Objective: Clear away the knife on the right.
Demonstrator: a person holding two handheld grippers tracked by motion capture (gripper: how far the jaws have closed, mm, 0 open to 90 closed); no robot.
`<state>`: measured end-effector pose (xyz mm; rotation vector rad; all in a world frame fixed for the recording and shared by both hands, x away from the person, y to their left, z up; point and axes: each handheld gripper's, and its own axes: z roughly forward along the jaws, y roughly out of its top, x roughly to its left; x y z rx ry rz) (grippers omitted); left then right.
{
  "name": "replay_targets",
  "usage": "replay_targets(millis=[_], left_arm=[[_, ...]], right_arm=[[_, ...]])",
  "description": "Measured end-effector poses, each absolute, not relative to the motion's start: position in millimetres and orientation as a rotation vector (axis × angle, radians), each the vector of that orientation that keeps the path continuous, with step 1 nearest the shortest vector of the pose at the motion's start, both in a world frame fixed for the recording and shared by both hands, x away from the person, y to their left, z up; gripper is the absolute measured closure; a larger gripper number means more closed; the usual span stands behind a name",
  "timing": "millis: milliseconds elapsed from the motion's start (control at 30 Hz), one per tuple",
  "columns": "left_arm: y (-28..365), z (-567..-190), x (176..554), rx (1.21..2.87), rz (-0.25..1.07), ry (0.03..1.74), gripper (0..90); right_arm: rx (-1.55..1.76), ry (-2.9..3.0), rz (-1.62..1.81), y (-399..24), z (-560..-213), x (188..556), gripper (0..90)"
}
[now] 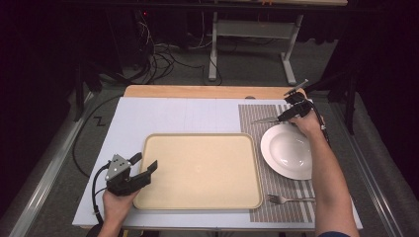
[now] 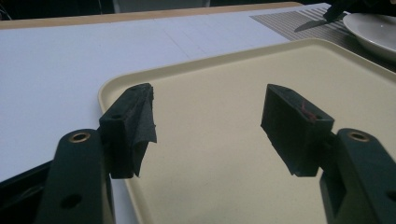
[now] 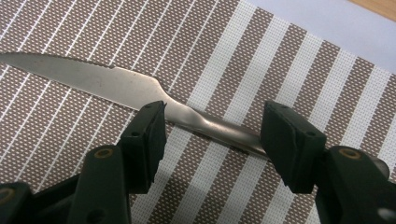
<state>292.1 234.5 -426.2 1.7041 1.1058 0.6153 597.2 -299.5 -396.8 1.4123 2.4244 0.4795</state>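
Right gripper [image 3: 212, 140], at the upper right of the high view and low in the right gripper view: jaws spread, straddling the knife [image 3: 116, 86] where blade meets handle, pads apparently clear of the metal on both sides. The knife lies flat on the striped placemat [image 3: 289, 60], blade running toward the upper left of the right gripper view, handle passing behind the right-hand jaw. In the high view the knife [image 1: 264, 120] sits just above the white plate [image 1: 287, 150], near the top edge of the placemat [image 1: 279, 197].

Left gripper [image 2: 208, 123], at the lower left of the high view: jaws likewise spread, holding nothing, poised over the near corner of the beige tray [image 2: 233, 196]. A fork [image 1: 290, 199] lies at the lower edge of the placemat, well apart from both grippers.

Probable hazards. The knife is thin, smooth and flat on a woven surface; jaws closing too high would likely slide over it without lifting. The jaws cross the handle obliquely, so closure may twist or skid the knife toward the plate. A grip at the neck leaves the knife unbalanced, and it could pivot once raised. Pressing downward risks dragging the placemat.
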Motion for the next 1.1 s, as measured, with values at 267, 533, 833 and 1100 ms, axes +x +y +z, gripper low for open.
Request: replay_targets(millis=[267,533,833,1100], left_arm=[[234.2,-426.2,291.8,1.705,0.615,1.103,35.2],[233.9,-426.5,292.2,1.708,0.614,1.103,35.2],[233.9,-426.4,291.7,1.708,0.616,1.104,35.2],[234.3,-426.2,291.4,1.706,0.616,1.102,35.2]], right_arm=[[1.408,2.423,0.451,-298.3,-397.2,597.4,42.5],[1.38,2.434,0.445,-295.4,-398.1,599.4,39.6],[1.37,2.437,0.41,-293.2,-399.4,600.8,39.3],[1.363,2.44,0.402,-292.1,-400.4,601.4,37.6]])
